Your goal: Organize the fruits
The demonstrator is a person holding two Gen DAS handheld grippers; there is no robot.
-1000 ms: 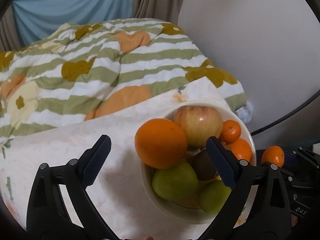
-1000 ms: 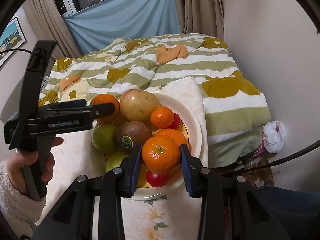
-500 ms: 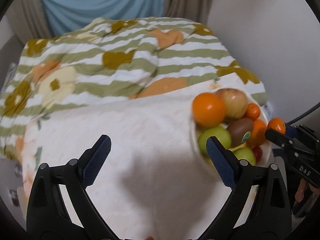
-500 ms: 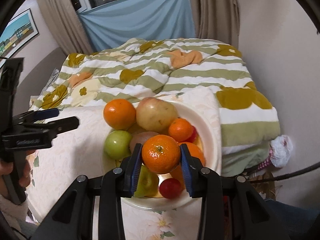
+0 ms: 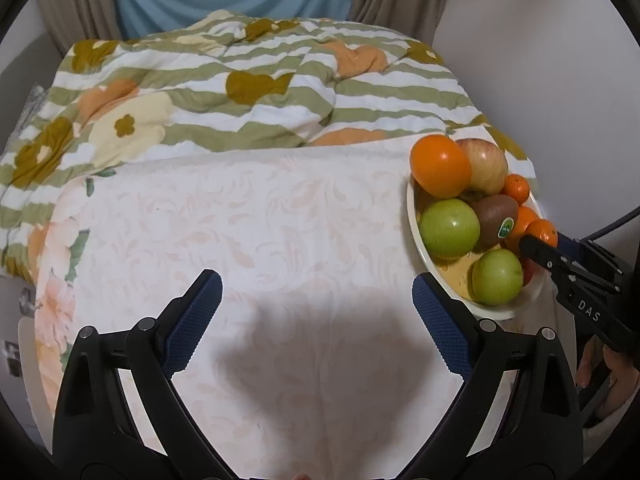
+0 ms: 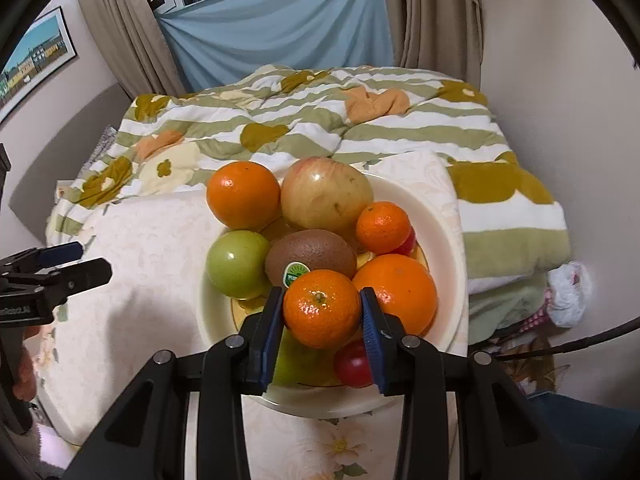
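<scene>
The right tool (image 6: pixel 322 312) is closed on a mandarin (image 6: pixel 322 308), its blue pads pressed to either side, just above the near part of the cream bowl (image 6: pixel 448 240). The left tool (image 5: pixel 316 320) hangs wide open and empty over the bare floral cloth (image 5: pixel 240 220) left of the bowl. Lifting the mandarin straight up looks wise, since a kiwi (image 6: pixel 310 256), an orange (image 6: pixel 400 288) and a small red fruit (image 6: pixel 354 364) crowd close around it. A gentle squeeze should do; the skin is soft.
</scene>
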